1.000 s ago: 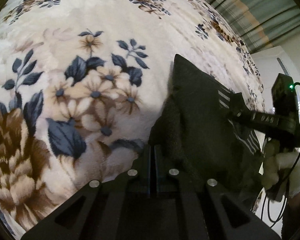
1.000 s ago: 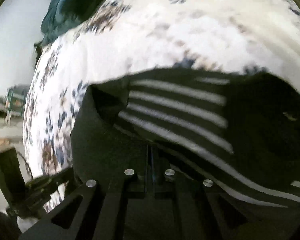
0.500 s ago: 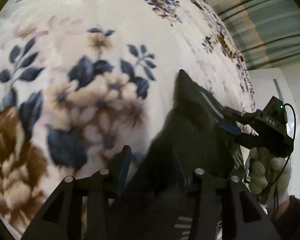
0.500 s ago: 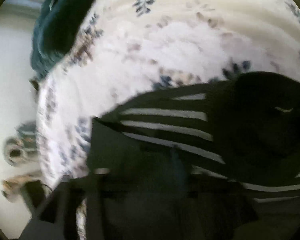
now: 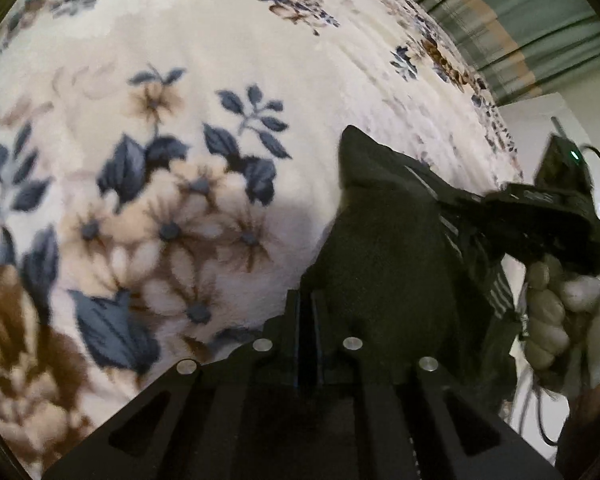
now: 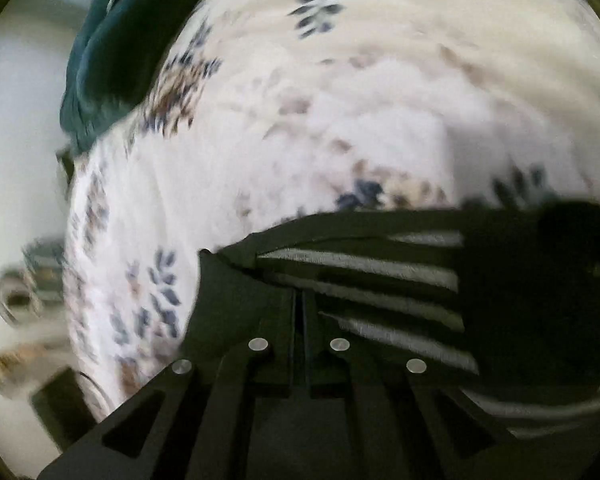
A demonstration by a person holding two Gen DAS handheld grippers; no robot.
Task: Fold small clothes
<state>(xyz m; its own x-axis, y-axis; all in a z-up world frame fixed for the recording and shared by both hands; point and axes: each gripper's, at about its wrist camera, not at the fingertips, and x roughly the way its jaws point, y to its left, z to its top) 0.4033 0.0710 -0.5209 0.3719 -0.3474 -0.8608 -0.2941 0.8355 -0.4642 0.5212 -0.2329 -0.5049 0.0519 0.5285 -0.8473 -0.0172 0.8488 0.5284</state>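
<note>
A small black garment (image 5: 384,248) with white stripes lies on the floral blanket (image 5: 228,92). My left gripper (image 5: 306,300) is shut on the garment's near left edge. In the left wrist view the right gripper (image 5: 456,200) reaches in from the right onto the striped side, held by a gloved hand (image 5: 556,312). In the right wrist view the striped garment (image 6: 380,272) fills the lower right, and my right gripper (image 6: 300,300) is shut on its dark edge. The view is motion blurred.
A dark teal cloth (image 6: 112,44) lies at the blanket's far left corner. A blurred metal object (image 6: 20,284) stands beyond the bed's edge on the left. A striped curtain (image 5: 520,32) and a white wall lie past the bed's far right.
Both grippers opened briefly half a second ago and have shut again on the garment. The right wrist view has shifted, with more blanket showing above the garment.
</note>
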